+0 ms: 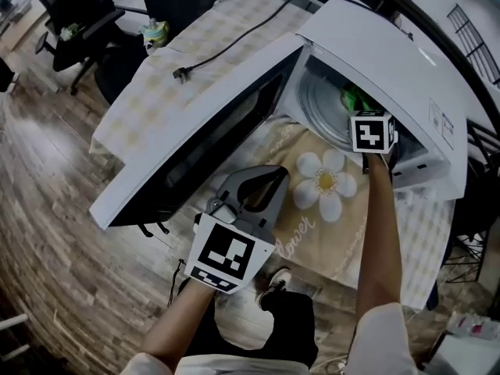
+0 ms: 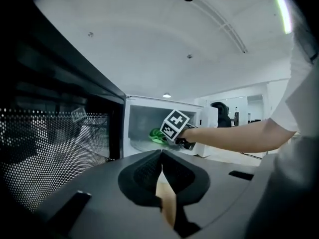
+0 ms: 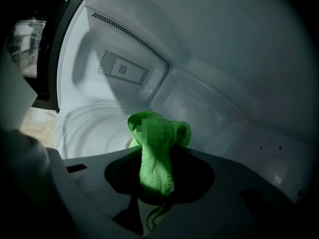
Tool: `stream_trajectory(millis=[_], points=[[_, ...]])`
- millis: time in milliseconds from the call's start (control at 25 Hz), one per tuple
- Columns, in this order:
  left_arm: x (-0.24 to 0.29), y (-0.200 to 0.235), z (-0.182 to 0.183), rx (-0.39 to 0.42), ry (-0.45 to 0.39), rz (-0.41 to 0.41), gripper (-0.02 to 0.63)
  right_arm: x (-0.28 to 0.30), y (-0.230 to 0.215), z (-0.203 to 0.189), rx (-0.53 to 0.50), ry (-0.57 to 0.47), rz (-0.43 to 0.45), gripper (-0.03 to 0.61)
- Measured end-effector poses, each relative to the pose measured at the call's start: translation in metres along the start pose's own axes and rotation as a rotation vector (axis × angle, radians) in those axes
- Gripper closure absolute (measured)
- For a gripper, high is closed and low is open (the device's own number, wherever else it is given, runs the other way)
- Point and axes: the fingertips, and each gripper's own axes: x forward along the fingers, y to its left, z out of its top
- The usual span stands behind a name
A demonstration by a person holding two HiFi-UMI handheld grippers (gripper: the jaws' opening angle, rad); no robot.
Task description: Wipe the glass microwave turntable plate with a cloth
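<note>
While jaw-clamped, cloth (image 3: 157, 169) inside microwave (image 1: 391, 61).

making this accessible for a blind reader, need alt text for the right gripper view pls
The right gripper, jaws shut on a bright green cloth, reaches inside a white microwave, the cloth's bunched end over the glass turntable plate. A perforated vent shows on the cavity wall behind.

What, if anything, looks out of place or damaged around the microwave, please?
Nothing looks damaged or spilled. The microwave door stands open for the wiping, and a power plug lies loose, unplugged, on the tablecloth beside it.
</note>
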Motion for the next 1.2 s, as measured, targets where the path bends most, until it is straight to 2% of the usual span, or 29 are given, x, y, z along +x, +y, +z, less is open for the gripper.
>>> stream_trajectory(millis=[120, 280, 440, 560, 720, 880, 1040, 1200], points=[[-0.001, -0.008, -0.001, 0.040, -0.014, -0.007, 0.597, 0.006, 0.003, 0.004, -0.091, 0.006, 0.010, 0.445], [-0.001, -0.010, -0.003, 0.057, -0.027, 0.011, 0.597, 0.021, 0.014, 0.022, -0.268, -0.006, 0.004, 0.448], [-0.001, -0.004, -0.005, 0.067, -0.027, 0.035, 0.597, 0.026, 0.042, 0.053, -0.444, -0.111, 0.019, 0.448], [-0.004, 0.003, -0.007, 0.070, -0.019, 0.056, 0.597, 0.020, 0.076, 0.076, -0.524, -0.215, 0.072, 0.451], [-0.009, 0.010, -0.006, 0.060, 0.007, 0.083, 0.597, -0.001, 0.099, 0.079, -0.528, -0.278, 0.129, 0.453], [-0.010, 0.003, 0.006, 0.023, 0.030, 0.079, 0.597, -0.039, 0.112, 0.061, -0.492, -0.310, 0.257, 0.456], [-0.010, -0.010, 0.028, -0.009, 0.056, 0.054, 0.597, -0.079, 0.115, 0.034, -0.456, -0.247, 0.370, 0.453], [-0.010, -0.017, 0.050, -0.049, 0.087, 0.044, 0.597, -0.114, 0.097, 0.006, -0.362, -0.163, 0.418, 0.451]])
